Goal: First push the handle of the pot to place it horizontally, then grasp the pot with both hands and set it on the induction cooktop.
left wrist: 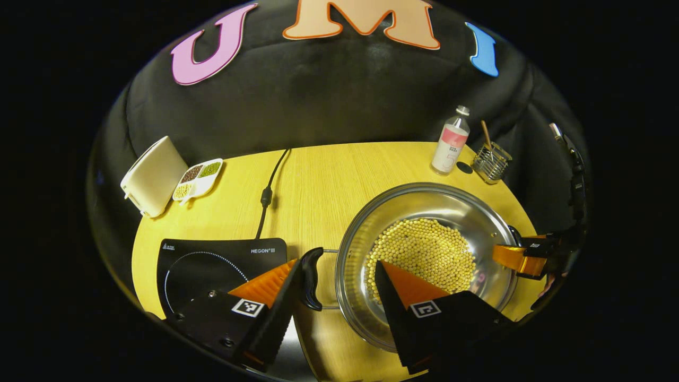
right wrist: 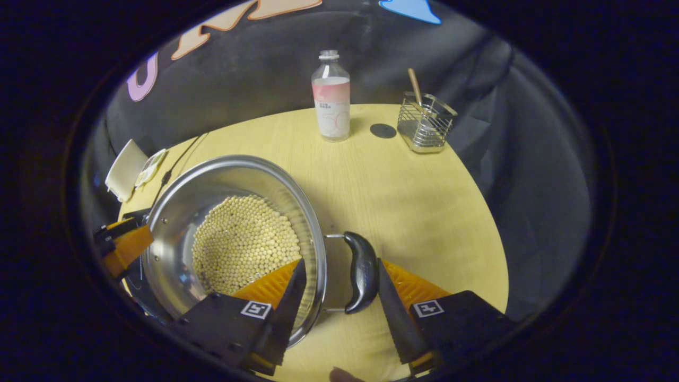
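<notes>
While the black glass induction cooktop point(left wrist: 212, 265) waits at the tabletop's point(left wrist: 318, 180) left, each spread tool, left tool point(left wrist: 339, 289) and right tool point(right wrist: 339, 289), straddles a black loop handle point(left wrist: 312, 278) of the round steel bean-filled pot point(left wrist: 424, 254); clenching both evenly before lifting should keep it level.

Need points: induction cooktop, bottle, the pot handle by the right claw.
induction cooktop point(left wrist: 212, 265): left gripper view, on its dark glass top.
bottle point(right wrist: 331, 101): right gripper view, on its label band.
pot handle point(right wrist: 362, 270): right gripper view, mid grip, between the right claw's fingers.
</notes>
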`<state>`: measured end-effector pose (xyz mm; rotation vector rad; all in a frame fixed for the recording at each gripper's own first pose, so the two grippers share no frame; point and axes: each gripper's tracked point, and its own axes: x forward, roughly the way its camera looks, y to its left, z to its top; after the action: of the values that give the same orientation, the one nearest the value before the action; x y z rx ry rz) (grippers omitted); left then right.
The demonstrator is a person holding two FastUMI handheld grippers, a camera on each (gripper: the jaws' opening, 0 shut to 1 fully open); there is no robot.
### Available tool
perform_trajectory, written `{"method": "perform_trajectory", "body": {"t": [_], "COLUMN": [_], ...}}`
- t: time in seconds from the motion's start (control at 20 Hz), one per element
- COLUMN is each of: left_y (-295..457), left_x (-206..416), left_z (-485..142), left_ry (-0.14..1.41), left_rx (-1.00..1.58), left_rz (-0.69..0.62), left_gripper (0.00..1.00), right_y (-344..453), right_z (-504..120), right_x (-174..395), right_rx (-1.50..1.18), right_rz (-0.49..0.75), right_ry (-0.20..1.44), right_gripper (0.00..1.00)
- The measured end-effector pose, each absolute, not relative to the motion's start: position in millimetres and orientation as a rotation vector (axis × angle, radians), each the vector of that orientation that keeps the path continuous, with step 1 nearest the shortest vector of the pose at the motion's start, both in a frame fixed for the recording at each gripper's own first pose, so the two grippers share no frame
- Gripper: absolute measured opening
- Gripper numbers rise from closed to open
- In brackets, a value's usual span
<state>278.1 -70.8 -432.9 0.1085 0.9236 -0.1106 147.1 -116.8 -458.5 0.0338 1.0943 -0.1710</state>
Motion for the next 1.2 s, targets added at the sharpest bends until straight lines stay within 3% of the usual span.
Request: {"method": "perform_trajectory", "body": {"t": [0.2,0.3,0.35,0.55,0.75,0.9,1.0,1.15,1.2], "left_y": [-75.1,-73.4,-70.7,-66.0,-59.6,-56.1,-55.7,-57.5,-57.2], "left_x": [279.3,275.3,270.9,270.6,270.7,277.3,278.7,283.7,281.3], "left_z": [-436.2,-442.5,-444.4,-447.4,-451.4,-452.2,-453.1,-454.8,-457.6], "left_ry": [0.932,0.966,0.986,1.002,1.003,1.000,1.005,1.006,1.021], "left_rx": [0.151,0.188,0.214,0.329,0.357,0.366,0.370,0.360,0.347], "left_rz": [-0.117,-0.111,-0.100,-0.077,-0.043,-0.049,-0.058,-0.089,-0.091], "left_gripper": [0.83,0.82,0.82,0.84,0.66,0.66,0.67,0.66,0.67], "right_y": [-118.6,-115.4,-114.5,-113.4,-112.6,-111.7,-111.9,-111.4,-111.4], "right_z": [-469.4,-473.5,-477.0,-477.0,-472.8,-475.4,-477.1,-477.6,-478.0], "right_x": [148.1,144.9,143.4,143.3,143.5,138.8,132.1,134.8,134.7], "right_rx": [0.018,0.058,0.078,0.078,0.141,0.126,0.131,0.144,0.154], "right_rz": [-0.186,-0.197,-0.197,-0.185,-0.184,-0.179,-0.182,-0.186,-0.189], "right_ry": [1.114,1.129,1.129,1.147,1.144,1.147,1.147,1.161,1.167], "right_gripper": [0.77,0.82,0.78,0.82,0.75,0.74,0.79,0.75,0.78]}}
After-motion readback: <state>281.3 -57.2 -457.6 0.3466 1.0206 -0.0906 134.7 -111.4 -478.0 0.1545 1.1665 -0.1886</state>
